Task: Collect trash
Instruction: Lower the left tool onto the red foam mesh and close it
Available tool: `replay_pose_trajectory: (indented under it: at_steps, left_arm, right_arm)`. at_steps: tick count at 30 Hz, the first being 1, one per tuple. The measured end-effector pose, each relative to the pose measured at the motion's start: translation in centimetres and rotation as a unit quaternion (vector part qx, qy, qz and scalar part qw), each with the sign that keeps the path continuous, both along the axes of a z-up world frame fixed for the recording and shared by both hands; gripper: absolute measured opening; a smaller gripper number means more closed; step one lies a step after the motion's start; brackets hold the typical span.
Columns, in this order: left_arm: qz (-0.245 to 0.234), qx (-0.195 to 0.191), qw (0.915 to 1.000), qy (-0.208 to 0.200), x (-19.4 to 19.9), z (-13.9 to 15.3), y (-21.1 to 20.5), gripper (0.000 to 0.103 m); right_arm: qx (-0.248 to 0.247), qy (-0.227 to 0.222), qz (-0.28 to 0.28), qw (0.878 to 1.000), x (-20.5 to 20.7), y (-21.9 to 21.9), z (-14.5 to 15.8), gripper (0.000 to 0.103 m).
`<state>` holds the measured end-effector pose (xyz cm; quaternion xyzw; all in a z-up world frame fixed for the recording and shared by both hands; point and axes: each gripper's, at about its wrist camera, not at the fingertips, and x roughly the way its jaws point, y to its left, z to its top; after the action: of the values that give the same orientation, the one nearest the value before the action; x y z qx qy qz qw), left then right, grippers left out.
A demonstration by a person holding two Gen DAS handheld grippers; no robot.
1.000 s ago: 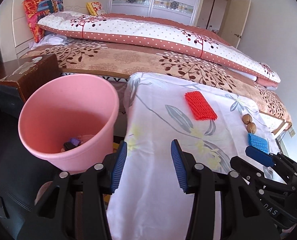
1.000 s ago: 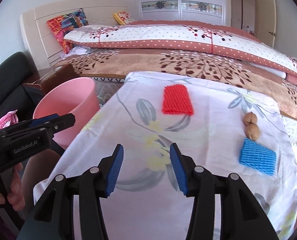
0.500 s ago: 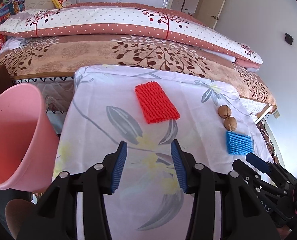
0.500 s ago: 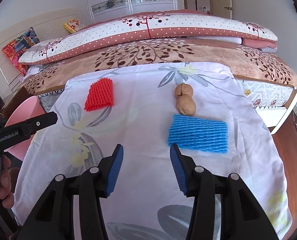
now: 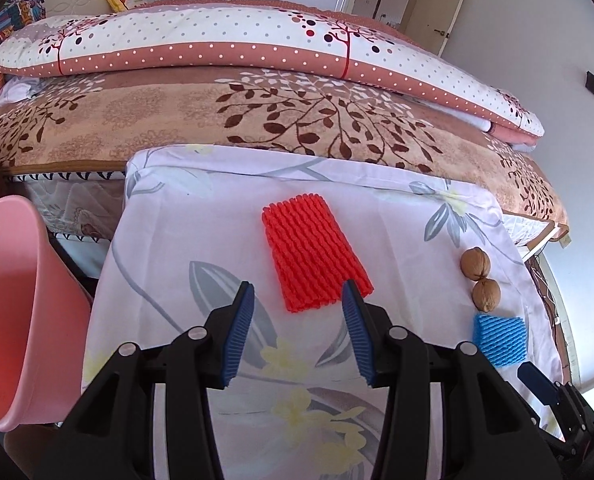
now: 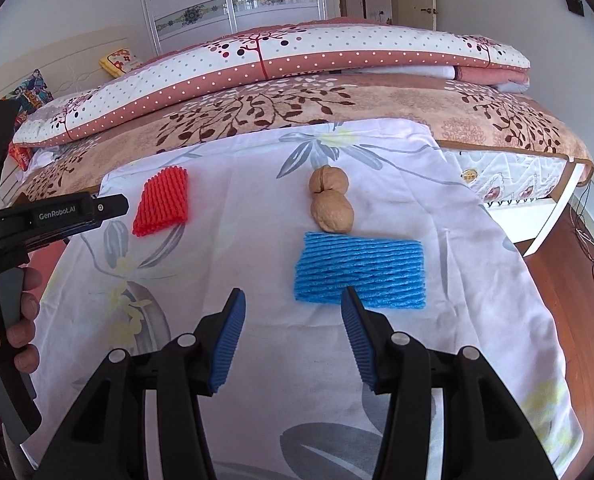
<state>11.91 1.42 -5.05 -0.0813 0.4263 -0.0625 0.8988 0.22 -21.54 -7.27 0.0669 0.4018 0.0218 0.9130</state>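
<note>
A red foam net sleeve (image 5: 315, 254) lies on the floral white cloth (image 5: 201, 232); it also shows in the right wrist view (image 6: 162, 202). My left gripper (image 5: 299, 300) is open and empty, its tips just short of the sleeve's near edge. A blue foam net sleeve (image 6: 359, 274) lies flat, with two walnuts (image 6: 331, 204) touching its far edge. My right gripper (image 6: 293, 304) is open and empty just in front of the blue sleeve. The pink bin (image 5: 13, 316) stands at the left, off the cloth.
A bed with a brown leaf blanket (image 5: 257, 116) and a dotted quilt (image 5: 233, 40) runs behind the cloth. Wardrobes stand at the back. Wooden floor with cables (image 6: 577, 264) lies to the right. The left gripper's body (image 6: 57, 216) shows in the right wrist view.
Both grippers have swung away from the pink bin and moved forward over the cloth. The left now faces the red sleeve, the right the blue sleeve. Both stayed open.
</note>
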Motion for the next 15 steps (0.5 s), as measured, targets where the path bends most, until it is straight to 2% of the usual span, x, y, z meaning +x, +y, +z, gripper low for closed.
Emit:
replay_pose_trajectory:
  at_steps: [5, 10, 11, 13, 15]
  left_arm:
    - [-0.004, 0.0, 1.0, 0.002, 0.9, 0.1, -0.4, 0.046]
    - [-0.017, -0.023, 0.9996, -0.005, 1.4, 0.6, -0.7, 0.046]
    - [-0.017, -0.026, 0.9995, -0.004, 1.5, 0.6, -0.8, 0.047]
    - [-0.017, -0.031, 0.9994, -0.002, 1.6, 0.5, -0.6, 0.054]
    - [-0.017, -0.031, 0.9994, 0.001, 1.6, 0.4, -0.5, 0.054]
  right_arm:
    - [-0.009, 0.004, -0.003, 1.0, -0.1, -0.6, 0.0, 0.049]
    - [0.004, 0.004, -0.015, 1.0, -0.2, -1.9, 0.2, 0.05]
    - [0.004, 0.004, -0.017, 1.0, -0.2, -2.1, 0.2, 0.05]
    - [0.003, 0.005, -0.019, 1.0, -0.3, -2.6, 0.2, 0.05]
    - [0.003, 0.004, -0.024, 1.0, -0.4, -3.2, 0.3, 0.05]
